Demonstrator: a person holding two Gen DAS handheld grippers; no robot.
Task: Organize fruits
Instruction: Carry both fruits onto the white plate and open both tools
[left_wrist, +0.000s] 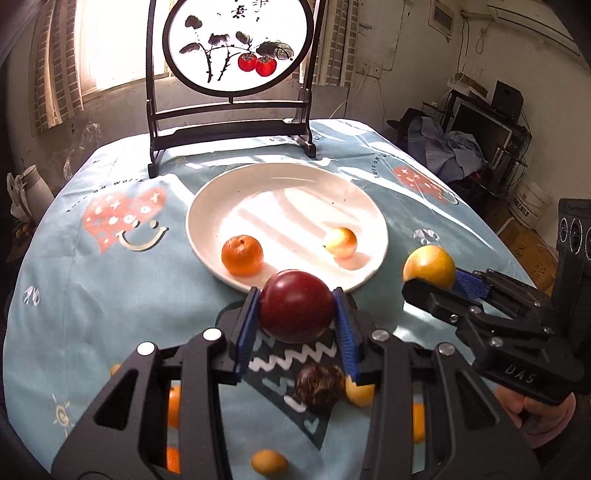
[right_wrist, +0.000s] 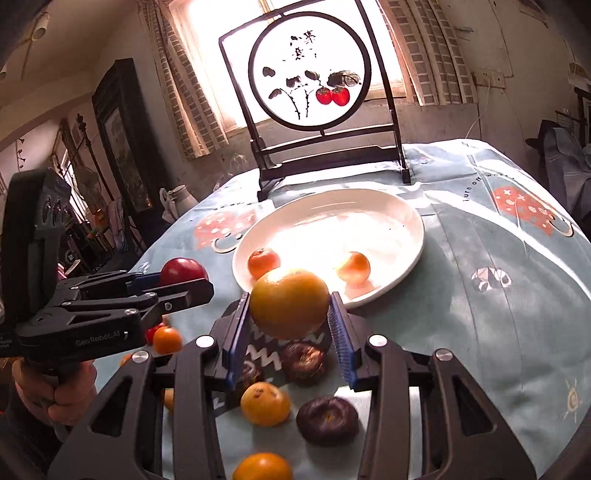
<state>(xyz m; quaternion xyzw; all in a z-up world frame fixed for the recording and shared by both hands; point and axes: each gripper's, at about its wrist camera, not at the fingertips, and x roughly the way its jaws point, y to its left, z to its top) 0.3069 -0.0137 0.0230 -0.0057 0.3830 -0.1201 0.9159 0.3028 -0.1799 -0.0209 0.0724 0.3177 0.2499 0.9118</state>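
Left gripper (left_wrist: 295, 314) clamps red apple (left_wrist: 294, 305) just before white plate (left_wrist: 221, 206) rim. Right gripper (right_wrist: 290, 314) clamps yellow-orange fruit (right_wrist: 289, 302), possibly orange, beside it. Plate holds tangerine (left_wrist: 242, 255), small pale fruit (left_wrist: 341, 242). Loose fruits below on tablecloth (left_wrist: 92, 295).

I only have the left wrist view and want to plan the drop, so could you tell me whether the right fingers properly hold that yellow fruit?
Observer: Yes, both fingers press the sides of the yellow fruit, short of the plate.
Operator: Thank you. How many dark fruits are left? I see one.
Observer: At least two: one dark fruit below the yellow fruit, a second dark fruit nearer the camera.
Operator: Is anything beneath my left gripper?
Observer: A small orange fruit and a small red fruit lie on the cloth below it.
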